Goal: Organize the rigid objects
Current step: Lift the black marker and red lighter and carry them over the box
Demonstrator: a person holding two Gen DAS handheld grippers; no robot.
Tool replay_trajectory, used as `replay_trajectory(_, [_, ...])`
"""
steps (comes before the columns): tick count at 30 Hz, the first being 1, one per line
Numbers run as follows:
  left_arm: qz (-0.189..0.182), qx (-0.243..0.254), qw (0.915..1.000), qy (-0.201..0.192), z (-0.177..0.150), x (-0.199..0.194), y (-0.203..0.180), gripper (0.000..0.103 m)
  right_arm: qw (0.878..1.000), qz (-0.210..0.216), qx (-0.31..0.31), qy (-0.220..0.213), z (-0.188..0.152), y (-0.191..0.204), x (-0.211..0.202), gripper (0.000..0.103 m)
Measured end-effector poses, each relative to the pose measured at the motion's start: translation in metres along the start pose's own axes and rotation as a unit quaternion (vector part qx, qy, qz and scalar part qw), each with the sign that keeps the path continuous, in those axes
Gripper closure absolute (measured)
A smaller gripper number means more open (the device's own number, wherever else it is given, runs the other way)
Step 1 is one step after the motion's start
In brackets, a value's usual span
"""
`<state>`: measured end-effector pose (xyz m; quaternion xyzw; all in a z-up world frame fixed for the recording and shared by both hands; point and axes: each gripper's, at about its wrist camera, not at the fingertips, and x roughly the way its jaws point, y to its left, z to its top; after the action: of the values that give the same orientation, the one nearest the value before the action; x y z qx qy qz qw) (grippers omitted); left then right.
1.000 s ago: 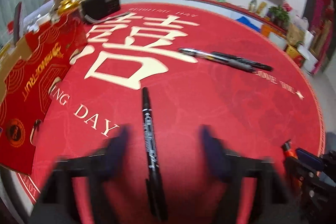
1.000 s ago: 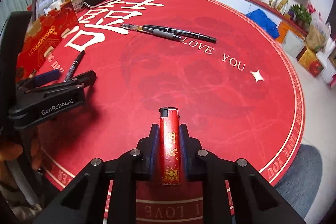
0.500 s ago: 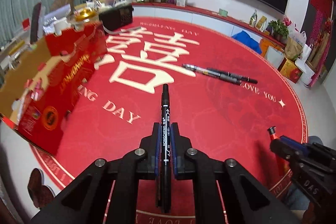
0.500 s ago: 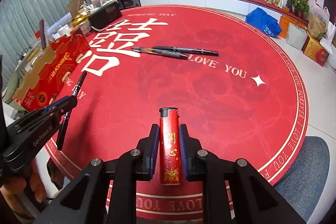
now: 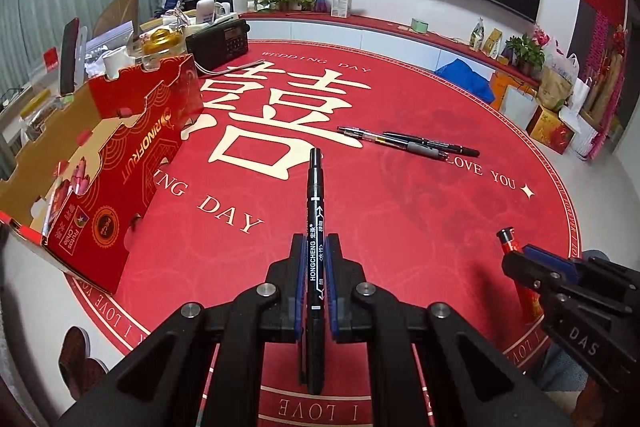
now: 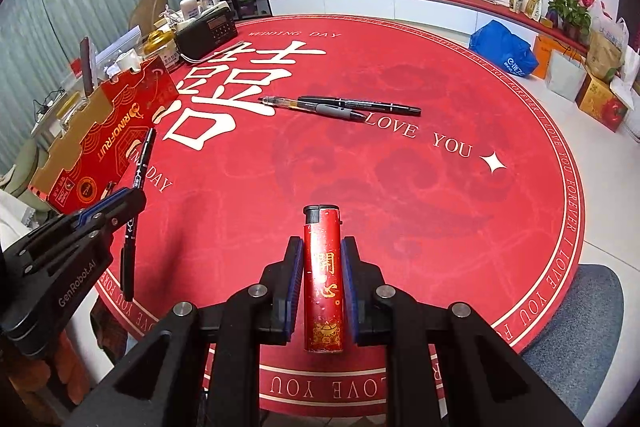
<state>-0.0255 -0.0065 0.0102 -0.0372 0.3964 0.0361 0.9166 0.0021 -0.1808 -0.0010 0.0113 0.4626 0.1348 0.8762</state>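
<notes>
My left gripper (image 5: pixel 316 247) is shut on a black marker pen (image 5: pixel 315 211) and holds it above the round red table (image 5: pixel 440 211). The pen also shows in the right wrist view (image 6: pixel 138 179), sticking out of the left gripper (image 6: pixel 120 205). My right gripper (image 6: pixel 322 251) is shut on a red lighter (image 6: pixel 323 275), held above the table's near edge; the lighter's top shows in the left wrist view (image 5: pixel 507 241). Two pens lie side by side mid-table: a clear gel pen (image 5: pixel 384 138) and a black pen (image 5: pixel 430 145).
An open red cardboard box (image 5: pixel 120 163) stands at the table's left edge. A black radio (image 5: pixel 218 41) and clutter sit behind it. Bags and boxes (image 6: pixel 600 83) line the floor at far right. A grey chair seat (image 6: pixel 572 327) is at near right.
My left gripper closed on the marker pen and lifted it off the table, rising and pulling back. My right gripper kept hold of the lighter and rose a little.
</notes>
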Motion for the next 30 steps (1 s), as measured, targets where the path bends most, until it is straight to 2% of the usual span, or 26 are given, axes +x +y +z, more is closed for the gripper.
replay_trajectory(30, [-0.005,-0.014,0.9999,-0.002,-0.003,0.000,0.008,0.094,1.000,-0.010,-0.017,0.011,0.001,0.012,0.004,0.083])
